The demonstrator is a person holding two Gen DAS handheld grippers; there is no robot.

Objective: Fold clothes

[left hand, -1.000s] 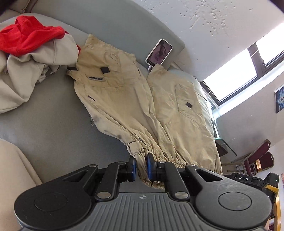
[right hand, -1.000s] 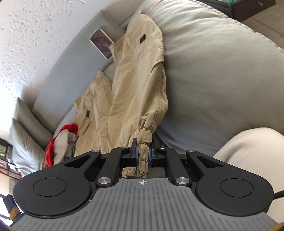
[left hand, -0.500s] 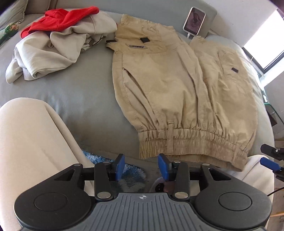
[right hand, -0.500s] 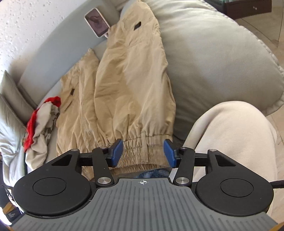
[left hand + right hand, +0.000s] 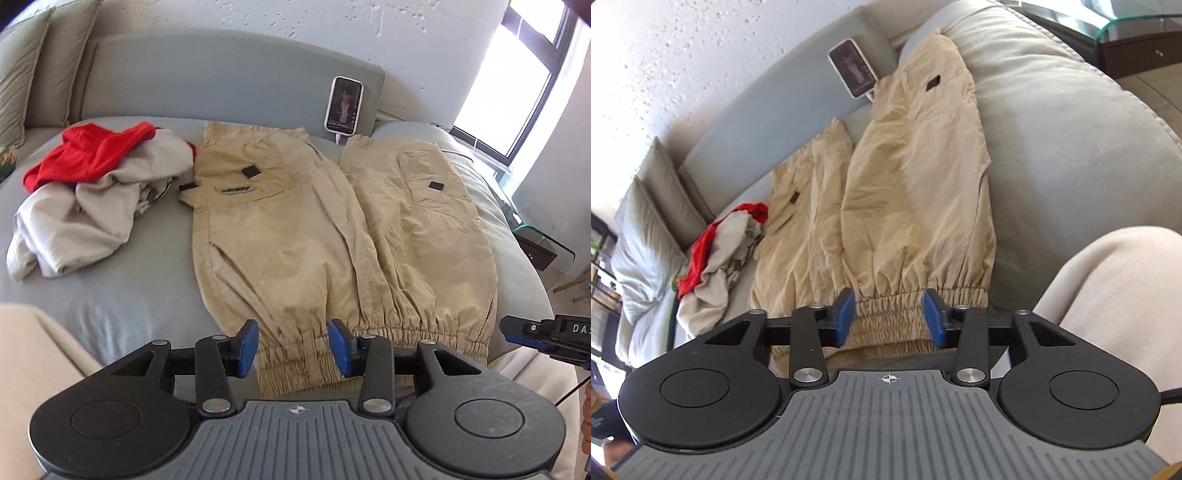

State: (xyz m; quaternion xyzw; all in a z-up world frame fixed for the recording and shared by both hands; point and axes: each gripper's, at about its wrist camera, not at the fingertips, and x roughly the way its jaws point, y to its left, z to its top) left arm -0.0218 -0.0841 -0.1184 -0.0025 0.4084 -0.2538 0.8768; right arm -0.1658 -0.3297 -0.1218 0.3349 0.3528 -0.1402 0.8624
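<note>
Tan cargo pants [image 5: 295,229] lie flat on the grey sofa seat [image 5: 147,280], waist toward the backrest and elastic cuffs toward me. My left gripper [image 5: 293,347] is open just above the left leg's cuff [image 5: 291,365], which shows between its blue pads [image 5: 246,347] without being pressed. In the right wrist view, the same pants [image 5: 912,192] stretch away from me. My right gripper [image 5: 889,317] hovers at the right leg's cuff [image 5: 890,314]. Its jaws are closing, the gathered band shows between them, and the pads stand clear of the cloth.
A heap of red and pale grey clothes [image 5: 92,192] lies left of the pants. A phone [image 5: 343,103] leans on the backrest with its cable plugged in. A person's knees in beige cloth [image 5: 1108,288] flank the grippers. Cushions [image 5: 646,221] sit far left, a glass side table [image 5: 546,251] right.
A second ago both grippers were shut on the cuffs. They have let go and drawn back, and the pants legs now lie spread flat. The right jaws are narrower than half a second ago.
</note>
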